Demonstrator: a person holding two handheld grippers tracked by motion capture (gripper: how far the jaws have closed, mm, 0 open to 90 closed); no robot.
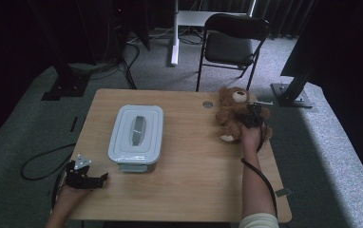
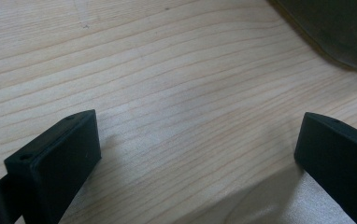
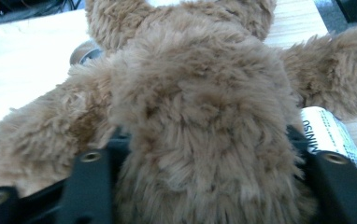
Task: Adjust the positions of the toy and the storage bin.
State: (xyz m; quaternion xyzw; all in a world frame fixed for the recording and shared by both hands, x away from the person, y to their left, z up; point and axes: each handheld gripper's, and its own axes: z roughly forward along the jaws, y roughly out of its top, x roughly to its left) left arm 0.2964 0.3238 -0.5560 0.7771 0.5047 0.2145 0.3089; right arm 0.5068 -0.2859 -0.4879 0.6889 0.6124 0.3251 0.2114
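Straddling the teddy bear (image 1: 232, 111) at the table's (image 1: 189, 190) far right corner, the right gripper (image 3: 209, 163) stands wide; pads seemingly not pressing yet, so squeeze the torso squarely before lifting.

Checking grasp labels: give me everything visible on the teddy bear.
The teddy bear is brown, shaggy plush with a cream muzzle and pale foot soles. It sits near the wooden table's far right edge, close to a round grommet. The right hand-held gripper is at its body; in the right gripper view its torso fills the gap between the two black jaws, arms spread to both sides, and a white printed tag lies beside one jaw.
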